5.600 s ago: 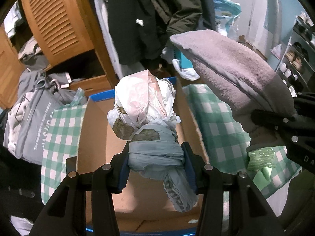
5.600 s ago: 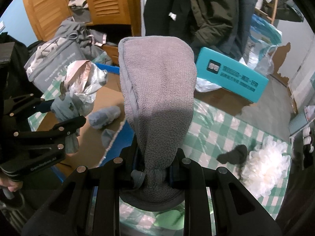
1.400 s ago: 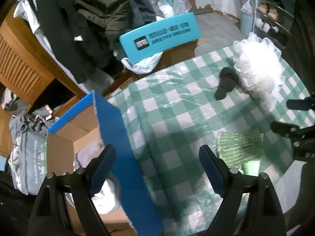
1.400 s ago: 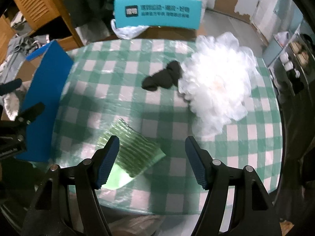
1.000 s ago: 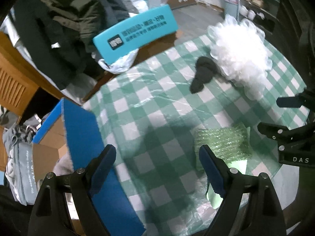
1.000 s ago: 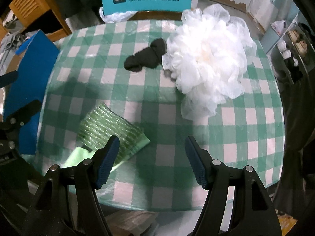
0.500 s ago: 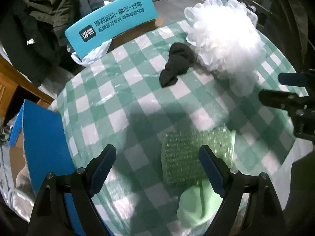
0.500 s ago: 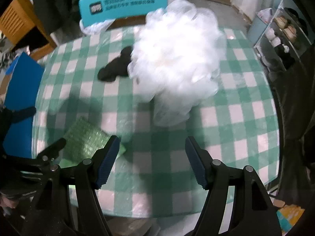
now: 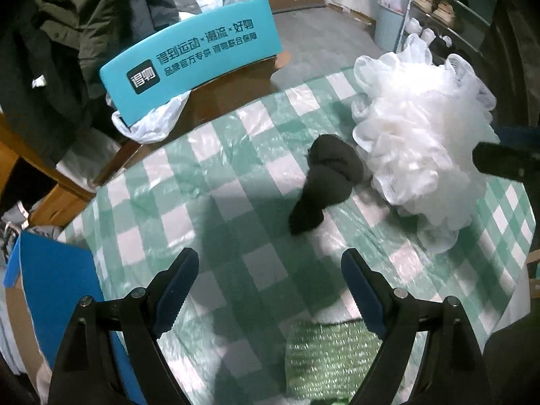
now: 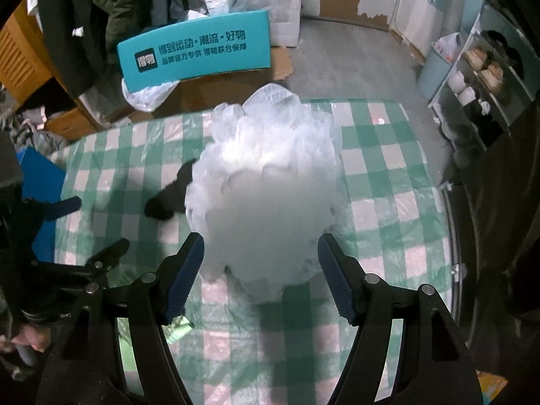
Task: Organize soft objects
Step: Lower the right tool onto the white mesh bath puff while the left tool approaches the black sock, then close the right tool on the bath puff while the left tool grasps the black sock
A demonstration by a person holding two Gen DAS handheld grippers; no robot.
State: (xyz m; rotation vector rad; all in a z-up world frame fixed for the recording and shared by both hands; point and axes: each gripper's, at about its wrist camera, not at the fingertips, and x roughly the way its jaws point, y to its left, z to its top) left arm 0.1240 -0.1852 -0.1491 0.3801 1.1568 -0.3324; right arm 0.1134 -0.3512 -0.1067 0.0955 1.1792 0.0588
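On the green checked tablecloth point(image 9: 175, 202) a black rolled sock point(image 9: 324, 182) lies against a white fluffy mesh bundle point(image 9: 422, 135). My left gripper point(image 9: 270, 270) hangs open and empty just short of the sock, and green bubble wrap point(image 9: 327, 354) lies under its fingers. In the right wrist view my right gripper point(image 10: 261, 263) is open above the white bundle point(image 10: 266, 175), whose near part shows between the fingertips without the pads pressing on it. The sock point(image 10: 168, 199) peeks out left of the bundle. The left gripper point(image 10: 98, 263) appears at the left, held by a hand point(image 10: 27, 341).
A teal printed box point(image 9: 189, 57) and a white plastic bag point(image 9: 152, 121) stand beyond the table's far edge. The blue flap of a cardboard box point(image 9: 57, 290) rises at the left edge. Dark coats point(image 9: 84, 17) hang at the back left, and shoe shelves point(image 10: 482, 67) stand on the right.
Both grippers, which held a bagged bundle and a grey cloth several seconds ago, are empty. They have travelled across the table: the left toward the sock, the right over the white bundle.
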